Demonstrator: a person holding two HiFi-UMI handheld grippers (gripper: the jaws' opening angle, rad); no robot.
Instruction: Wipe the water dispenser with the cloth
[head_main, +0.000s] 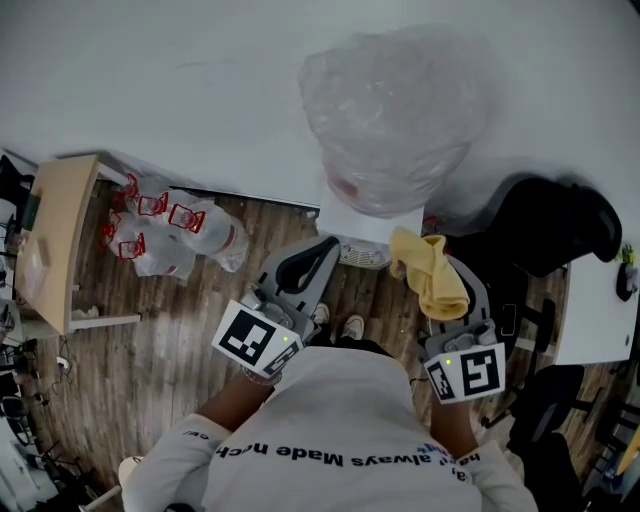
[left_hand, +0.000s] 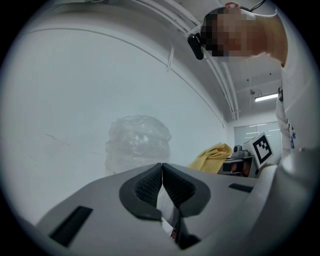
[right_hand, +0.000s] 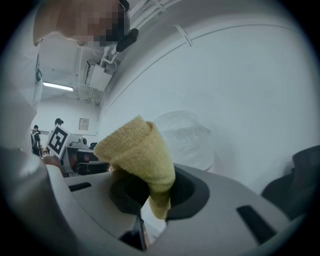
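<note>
Water dispenser (head_main: 380, 160) — plastic-wrapped top, far centre against the wall, unwiped. Right gripper (right_hand: 152, 192) pinching the yellow cloth (head_main: 430, 272) just near of it; left gripper (left_hand: 161, 182) pressed together, empty. Risk: cloth held by one fold — drag on the wrap could tug it free.

place: office | evidence: black chair (head_main: 555, 225); wooden desk (head_main: 60, 230); ceiling strip light (left_hand: 265, 97)
</note>
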